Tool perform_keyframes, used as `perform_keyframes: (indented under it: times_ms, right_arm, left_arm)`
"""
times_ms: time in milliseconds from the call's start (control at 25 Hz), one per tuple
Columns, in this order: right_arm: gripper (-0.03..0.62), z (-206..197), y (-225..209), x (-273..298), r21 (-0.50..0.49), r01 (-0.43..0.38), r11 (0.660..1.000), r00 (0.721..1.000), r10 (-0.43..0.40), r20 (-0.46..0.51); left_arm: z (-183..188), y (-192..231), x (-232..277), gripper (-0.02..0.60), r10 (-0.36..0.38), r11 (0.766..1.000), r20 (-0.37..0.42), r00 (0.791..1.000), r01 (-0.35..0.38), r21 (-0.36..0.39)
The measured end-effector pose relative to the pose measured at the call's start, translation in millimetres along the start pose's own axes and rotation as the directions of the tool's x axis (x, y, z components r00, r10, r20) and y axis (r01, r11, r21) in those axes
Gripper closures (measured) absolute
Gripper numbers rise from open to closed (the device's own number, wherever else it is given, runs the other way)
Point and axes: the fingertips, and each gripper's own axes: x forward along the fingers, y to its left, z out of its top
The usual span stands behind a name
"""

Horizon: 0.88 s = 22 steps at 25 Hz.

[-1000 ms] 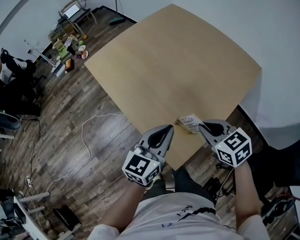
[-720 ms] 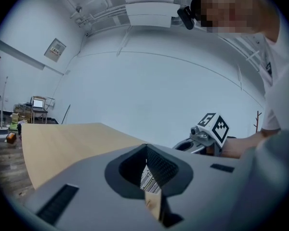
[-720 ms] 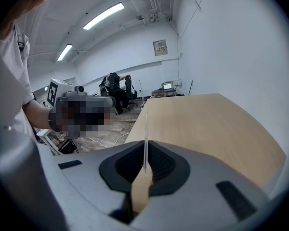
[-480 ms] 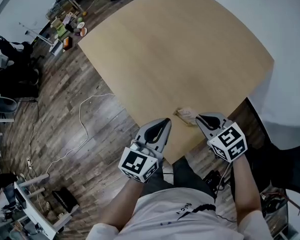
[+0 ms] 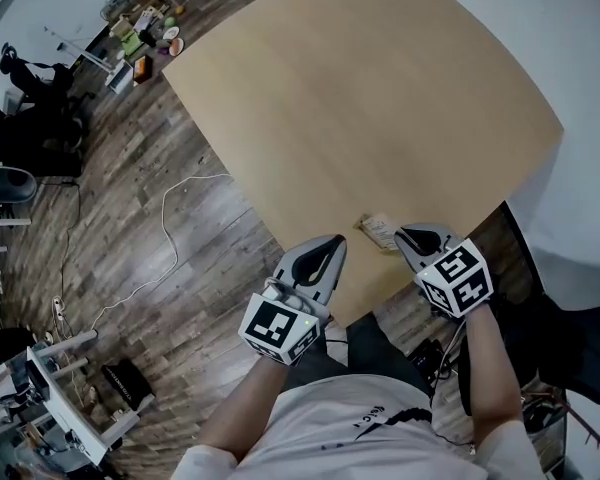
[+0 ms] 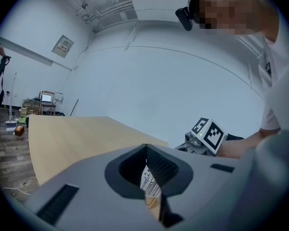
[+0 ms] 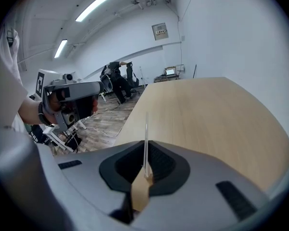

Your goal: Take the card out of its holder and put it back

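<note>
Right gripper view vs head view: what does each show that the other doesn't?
Right gripper view only: the right gripper with jaws shut on the thin clear edge of the card holder; ceiling lights. Head view only: the card holder's printed face at the near edge of the table; the right gripper's marker cube. Both: the table, the left gripper, the wood floor.

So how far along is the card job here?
Nothing looks done: the printed white card shows as one piece with its clear plastic holder on the wooden table. In hand: right claw pinches the holder's edge; left claw shut, apart. Left: pulling out, reinserting.
</note>
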Motion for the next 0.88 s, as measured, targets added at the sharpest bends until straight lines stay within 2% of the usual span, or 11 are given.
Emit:
perform_keyframes:
  times_ms: [280, 880]
  right_arm:
    - [0.566, 5, -1, 6, -0.008, -0.012, 1.0, 1.0, 0.012, -0.002]
    - [0.566, -4, -2, 12, -0.031, -0.022, 0.999, 0.997, 0.019, -0.074]
  left_arm:
    - [-3, 3, 1, 0.569, 0.006, 1.0, -0.006, 1.0, -0.006, -0.005]
    - [-4, 5, 6, 0.569, 0.005, 1.0, -0.009, 1.0, -0.005, -0.009]
